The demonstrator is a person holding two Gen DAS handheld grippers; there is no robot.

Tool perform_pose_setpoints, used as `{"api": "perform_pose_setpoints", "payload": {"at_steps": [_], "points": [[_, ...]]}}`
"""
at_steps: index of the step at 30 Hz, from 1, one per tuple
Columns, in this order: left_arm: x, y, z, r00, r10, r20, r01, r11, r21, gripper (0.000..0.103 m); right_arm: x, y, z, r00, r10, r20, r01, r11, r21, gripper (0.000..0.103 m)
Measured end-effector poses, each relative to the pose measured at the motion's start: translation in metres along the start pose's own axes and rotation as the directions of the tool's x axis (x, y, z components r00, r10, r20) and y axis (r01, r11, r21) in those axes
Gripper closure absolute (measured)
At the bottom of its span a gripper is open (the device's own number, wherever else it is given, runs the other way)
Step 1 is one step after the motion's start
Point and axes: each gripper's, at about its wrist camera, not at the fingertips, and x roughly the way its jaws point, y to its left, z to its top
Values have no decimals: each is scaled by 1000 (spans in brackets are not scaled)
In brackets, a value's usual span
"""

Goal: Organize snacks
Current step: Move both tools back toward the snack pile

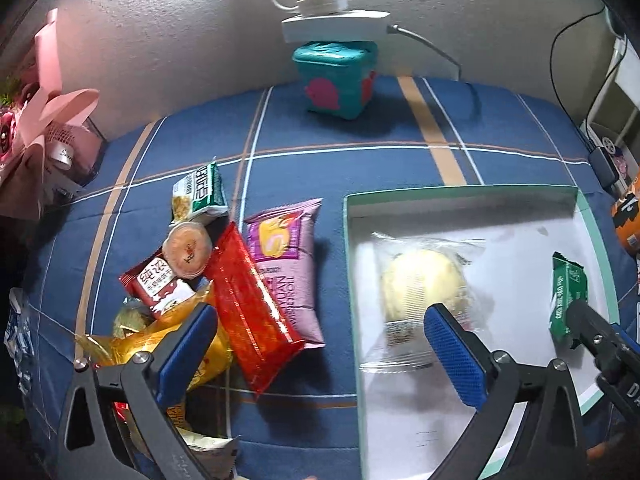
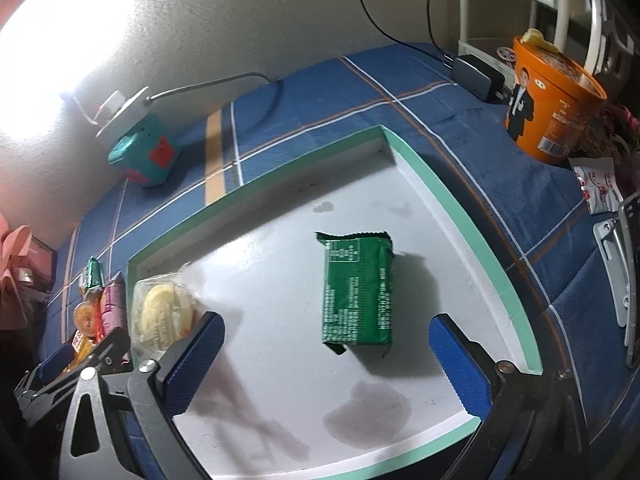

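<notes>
A white box with a mint-green rim (image 1: 464,191) (image 2: 472,216) lies on the blue plaid cloth. In it lie a clear-wrapped yellow pastry (image 1: 420,280) (image 2: 160,312) and a green snack packet (image 2: 357,288) (image 1: 566,292). Left of the box is a snack pile: a pink bag (image 1: 286,256), a red packet (image 1: 250,304), a round cake (image 1: 187,249), a green-white packet (image 1: 198,194), a yellow bag (image 1: 160,336). My left gripper (image 1: 320,356) is open and empty over the gap between pile and box. My right gripper (image 2: 326,354) is open, just before the green packet.
A teal cube with pink marks (image 1: 338,78) stands at the back under a white power strip (image 1: 334,24). An orange noodle cup (image 2: 554,100) and a black charger (image 2: 476,72) are at the right. Pink wrapped flowers (image 1: 48,128) are at the left.
</notes>
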Motion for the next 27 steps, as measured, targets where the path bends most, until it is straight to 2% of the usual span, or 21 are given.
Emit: {"api": "perform_pose_setpoints", "payload": {"at_steps": [9,16,27], "points": [[0,25,-9,999,5,-38,-7,999,-51,0,-11,13,-5,1000,25,8,-25,999,-31,0],[-9,47,-17,999,36,-23,-37,997,-73,0,-13,26,-16,999,43,0,-43,997,-69,0],[-44,69,-29,999,-1,35,5,995,-96,0,-22,58,-45,996,79,-30,-82,984,-155,0]]}}
